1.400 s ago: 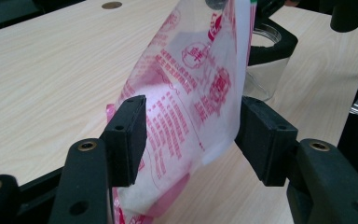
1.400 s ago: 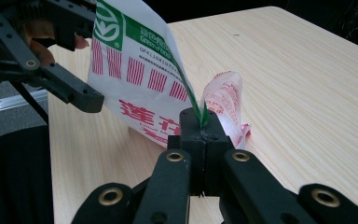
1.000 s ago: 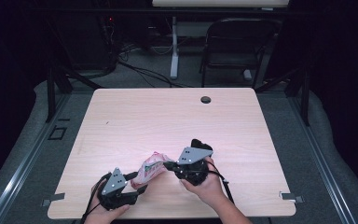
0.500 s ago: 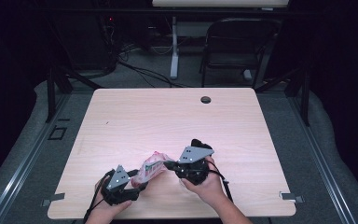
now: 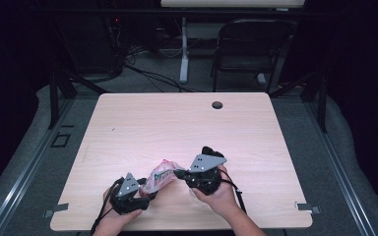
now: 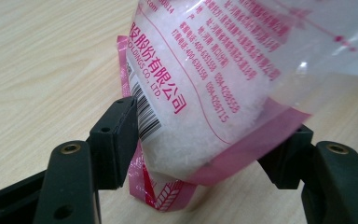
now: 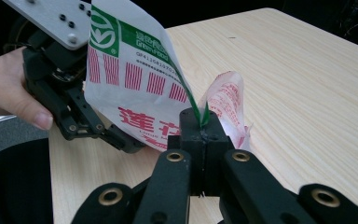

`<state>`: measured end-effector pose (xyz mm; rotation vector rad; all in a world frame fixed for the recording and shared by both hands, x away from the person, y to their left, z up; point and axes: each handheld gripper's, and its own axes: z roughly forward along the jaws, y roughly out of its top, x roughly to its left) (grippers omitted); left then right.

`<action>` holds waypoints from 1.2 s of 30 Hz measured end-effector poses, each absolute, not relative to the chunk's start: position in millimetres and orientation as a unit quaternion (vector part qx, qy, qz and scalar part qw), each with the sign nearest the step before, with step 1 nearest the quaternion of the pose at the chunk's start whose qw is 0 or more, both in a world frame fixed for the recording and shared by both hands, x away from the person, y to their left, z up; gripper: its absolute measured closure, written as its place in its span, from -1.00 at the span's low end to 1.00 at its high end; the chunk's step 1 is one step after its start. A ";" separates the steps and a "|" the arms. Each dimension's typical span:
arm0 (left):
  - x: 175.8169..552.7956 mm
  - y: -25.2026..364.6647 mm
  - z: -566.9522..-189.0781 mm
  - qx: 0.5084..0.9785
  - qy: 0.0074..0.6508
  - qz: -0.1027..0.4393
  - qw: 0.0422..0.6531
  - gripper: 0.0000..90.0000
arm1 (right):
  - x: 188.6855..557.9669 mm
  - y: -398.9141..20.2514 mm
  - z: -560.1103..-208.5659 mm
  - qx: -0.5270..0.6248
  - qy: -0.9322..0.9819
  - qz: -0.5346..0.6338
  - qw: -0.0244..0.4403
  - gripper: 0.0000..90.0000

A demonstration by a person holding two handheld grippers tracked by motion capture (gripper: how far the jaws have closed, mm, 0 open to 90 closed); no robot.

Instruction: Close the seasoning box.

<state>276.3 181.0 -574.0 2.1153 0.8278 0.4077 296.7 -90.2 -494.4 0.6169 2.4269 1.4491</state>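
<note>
I'm looking at a clear plastic pouch with pink print and a pink sealed edge (image 6: 205,93), and it holds white granules that have settled toward its lower corner, by the barcode. In the high view that pouch (image 5: 161,176) sits low over the pale wooden table (image 5: 177,128), near the table's front edge and between my two tools.

From the right gripper view, the right gripper (image 7: 204,133) has its two black jaws pressed together on the pouch's thin upper edge, where the green stripe of the print runs down into the pinch. The pouch (image 7: 135,88) hangs out from that pinch toward the left gripper (image 7: 81,126), which I see behind it with a hand (image 7: 9,93) around its body.

In the left gripper view, the left gripper (image 6: 209,140) stands spread around the pouch's granule-filled lower corner. Its jaws have just been opening, with the pouch between them. One jaw lies just beside the barcode side of the pouch and the other sits under the pink sealed edge; I can't tell whether either pad still touches the film. Below the pouch, the table shows bare wood grain.

In the high view the left gripper (image 5: 128,192) is nearer the table's front edge than the right gripper (image 5: 179,174).
</note>
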 end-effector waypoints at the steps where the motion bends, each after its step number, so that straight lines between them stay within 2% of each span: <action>1: 277.1 180.4 -574.7 0.839 0.330 0.161 0.403 -0.22 | 296.4 -90.0 -494.5 0.212 0.832 0.498 0.123 1.00; 15: 286.4 170.5 -582.2 0.845 0.330 0.175 0.384 -0.25 | 295.7 -89.7 -494.6 0.214 0.829 0.503 0.119 1.00; 28: 295.8 162.7 -587.2 0.846 0.338 0.165 0.377 -0.25 | 297.9 -90.2 -494.0 0.218 0.824 0.510 0.113 1.00; 36: 298.6 161.1 -587.4 0.847 0.341 0.165 0.373 -0.15 | 297.5 -90.1 -493.4 0.219 0.823 0.512 0.114 1.00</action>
